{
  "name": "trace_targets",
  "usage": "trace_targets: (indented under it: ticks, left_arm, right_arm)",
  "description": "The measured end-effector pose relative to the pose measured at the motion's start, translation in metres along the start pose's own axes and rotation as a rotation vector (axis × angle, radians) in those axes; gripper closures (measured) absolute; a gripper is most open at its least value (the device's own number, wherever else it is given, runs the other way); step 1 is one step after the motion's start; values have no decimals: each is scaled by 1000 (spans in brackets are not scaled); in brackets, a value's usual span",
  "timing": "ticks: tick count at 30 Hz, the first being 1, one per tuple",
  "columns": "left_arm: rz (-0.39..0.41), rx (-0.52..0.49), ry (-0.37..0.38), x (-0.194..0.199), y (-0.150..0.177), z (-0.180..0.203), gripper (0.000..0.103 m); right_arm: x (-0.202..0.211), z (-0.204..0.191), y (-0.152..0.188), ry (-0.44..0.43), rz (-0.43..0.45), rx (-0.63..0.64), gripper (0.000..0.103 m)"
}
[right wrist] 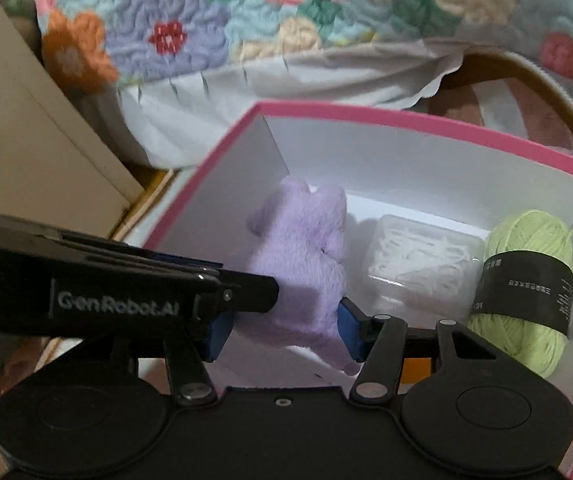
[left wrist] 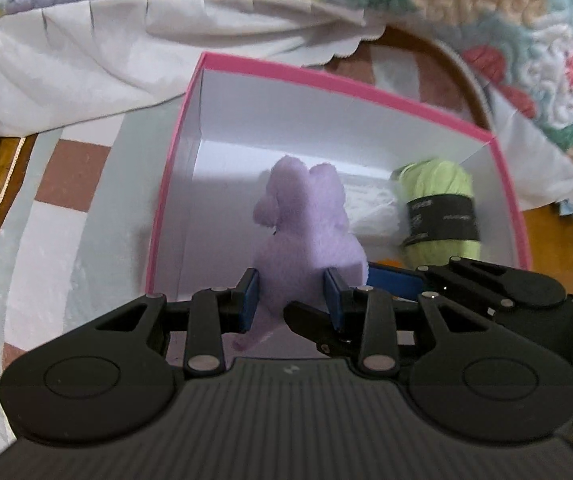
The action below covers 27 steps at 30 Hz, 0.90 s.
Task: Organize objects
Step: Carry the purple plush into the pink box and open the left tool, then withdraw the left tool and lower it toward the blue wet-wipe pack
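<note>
A purple plush toy (left wrist: 306,236) hangs over the open pink box (left wrist: 326,76), whose inside is white. My left gripper (left wrist: 292,300) is shut on the toy's lower body. My right gripper (right wrist: 282,332) also has its blue pads on both sides of the same purple plush toy (right wrist: 306,256), with the left gripper's arm (right wrist: 126,292) crossing from the left. In the pink box (right wrist: 406,116) lie a green yarn ball with a black label (right wrist: 526,280) and a clear plastic case (right wrist: 418,264). The yarn ball also shows in the left wrist view (left wrist: 438,208).
A floral quilt (right wrist: 246,8) and white sheet (left wrist: 66,56) hang behind the box. The box stands on a checked cloth (left wrist: 70,184) over a wooden surface. A beige board (right wrist: 38,140) leans at the left in the right wrist view.
</note>
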State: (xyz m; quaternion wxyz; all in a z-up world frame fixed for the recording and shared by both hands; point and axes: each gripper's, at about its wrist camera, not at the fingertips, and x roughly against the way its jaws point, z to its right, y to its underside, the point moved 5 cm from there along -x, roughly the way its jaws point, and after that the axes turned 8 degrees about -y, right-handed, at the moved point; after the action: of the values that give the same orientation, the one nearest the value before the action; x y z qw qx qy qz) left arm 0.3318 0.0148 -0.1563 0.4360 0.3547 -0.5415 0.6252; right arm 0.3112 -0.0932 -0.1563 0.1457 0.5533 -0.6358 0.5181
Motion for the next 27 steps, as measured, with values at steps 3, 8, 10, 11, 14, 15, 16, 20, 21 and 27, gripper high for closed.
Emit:
trace_targets:
  ticks: [3, 8, 10, 11, 14, 15, 16, 20, 21, 27]
  left_arm:
    - [-32, -7, -23, -11, -4, 3, 70]
    - [-40, 4, -53, -21, -5, 3, 71]
    - [-22, -35, -60, -23, -6, 7, 71]
    - [-18, -49, -64, -23, -6, 9, 71]
    - [-13, -43, -60, -21, -4, 13, 71]
    - [6, -48, -67, -17, -4, 14, 70]
    - [31, -59, -80, -11, -3, 15, 68]
    - [92, -91, -87, 20, 1, 20, 60]
    - [99, -101, -82, 28, 2, 20, 58]
    - [122, -117, -85, 82, 14, 18, 44]
  right_arm:
    - [-10, 10, 1, -4, -27, -37, 43]
    - [-18, 18, 1, -16, -66, -63, 43]
    - [-18, 20, 1, -21, -59, -61, 43]
    - [-20, 21, 2, -24, -64, -63, 43]
    - [-18, 21, 6, -5, -69, -40, 43]
    - [-14, 20, 7, -7, -58, -35, 43]
    - [-8, 20, 7, -1, -46, -36, 43]
    - [29, 10, 11, 7, 50, -18, 40]
    - [39, 5, 12, 20, 69, 7, 40]
    - [84, -18, 21, 74, 109, 86, 38]
